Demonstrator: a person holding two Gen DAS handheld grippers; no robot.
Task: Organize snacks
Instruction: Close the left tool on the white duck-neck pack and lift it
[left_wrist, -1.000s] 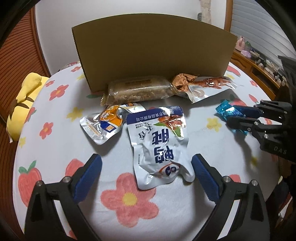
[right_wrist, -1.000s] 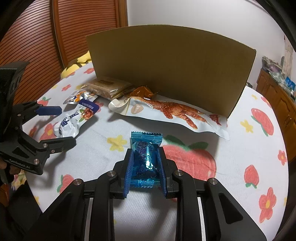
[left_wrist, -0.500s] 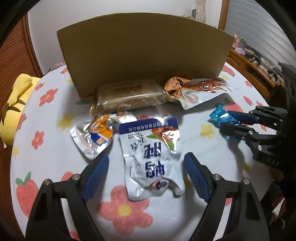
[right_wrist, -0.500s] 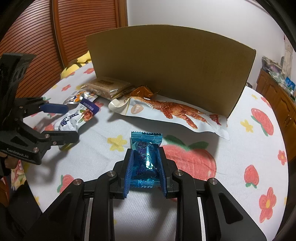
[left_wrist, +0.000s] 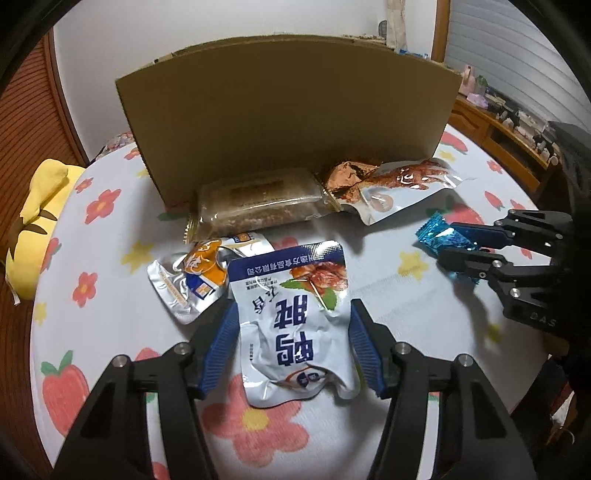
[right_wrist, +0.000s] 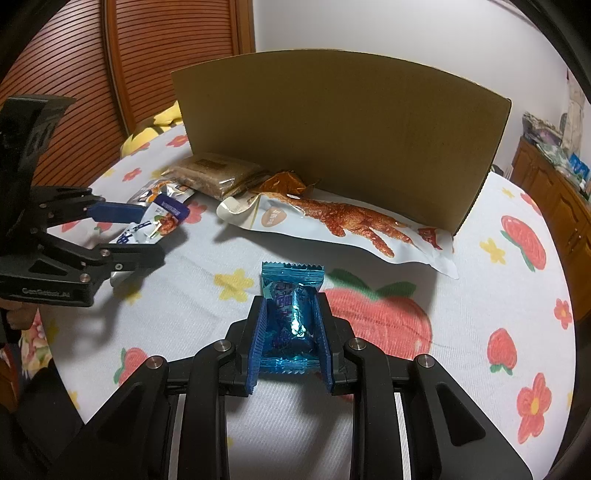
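A white pouch with a blue band and blue lettering (left_wrist: 291, 321) lies flat on the flowered tablecloth (left_wrist: 110, 236). My left gripper (left_wrist: 293, 310) straddles it and its jaws are closing. The blue pads (left_wrist: 221, 343) stand at the pouch's two side edges without visibly squeezing it. In the right wrist view the same gripper (right_wrist: 151, 234) is at the left, around the pouch (right_wrist: 162, 218). My right gripper (right_wrist: 291, 301) is shut on a shiny blue candy wrapper (right_wrist: 291, 317), held just above the cloth. It also shows at the right of the left wrist view, right gripper (left_wrist: 448, 242) with the wrapper (left_wrist: 439, 236).
A tall cardboard sheet (left_wrist: 288, 110) stands upright behind the snacks. In front of it lie a brown bar pack (left_wrist: 258, 203), a long chicken-feet pack (right_wrist: 343, 221) and a silver-orange pouch (left_wrist: 188, 273). A yellow plush (left_wrist: 37, 206) sits at the table's left edge.
My left gripper's jaws have narrowed from wide apart to the edges of the white pouch, and it has edged forward over it. The right gripper with the blue wrapper has stayed put.
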